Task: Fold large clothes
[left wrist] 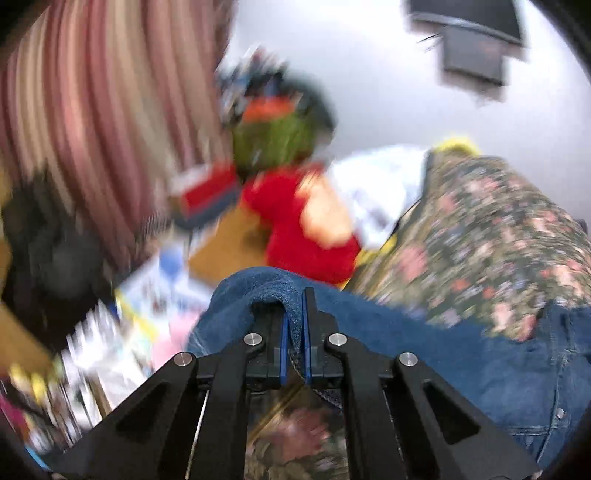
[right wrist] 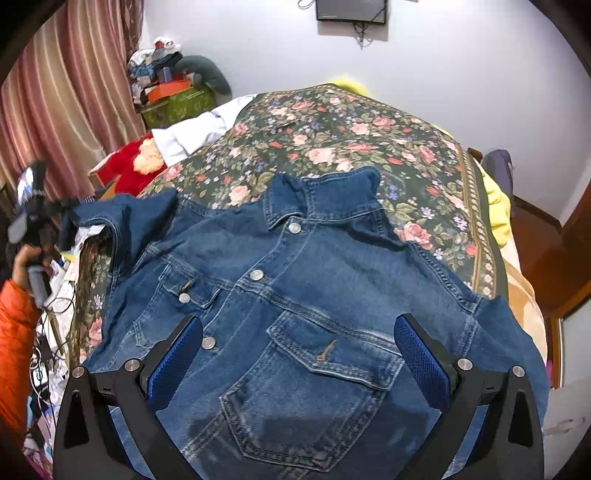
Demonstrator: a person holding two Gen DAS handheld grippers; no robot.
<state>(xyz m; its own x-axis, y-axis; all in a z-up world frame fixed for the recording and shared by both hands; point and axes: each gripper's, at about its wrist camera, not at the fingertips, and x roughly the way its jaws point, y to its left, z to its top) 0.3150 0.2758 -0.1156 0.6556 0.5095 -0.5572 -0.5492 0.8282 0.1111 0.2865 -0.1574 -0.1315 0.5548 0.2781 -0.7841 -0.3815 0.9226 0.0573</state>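
Note:
A blue denim jacket (right wrist: 295,314) lies front up and buttoned on a floral bedspread (right wrist: 351,136), collar toward the far wall. My right gripper (right wrist: 299,332) is open and hovers over the jacket's chest pocket, holding nothing. My left gripper (left wrist: 294,321) is shut on a fold of the jacket's sleeve (left wrist: 280,291). In the right wrist view it (right wrist: 55,210) holds that sleeve (right wrist: 122,218) lifted at the bed's left edge. The left wrist view is blurred by motion.
A red plush toy (right wrist: 136,162) and a white cloth (right wrist: 199,129) lie at the bed's far left. A cluttered green box (right wrist: 177,103) stands by striped curtains (right wrist: 55,110). A yellow blanket (right wrist: 498,210) hangs off the right side. A screen (right wrist: 351,11) hangs on the wall.

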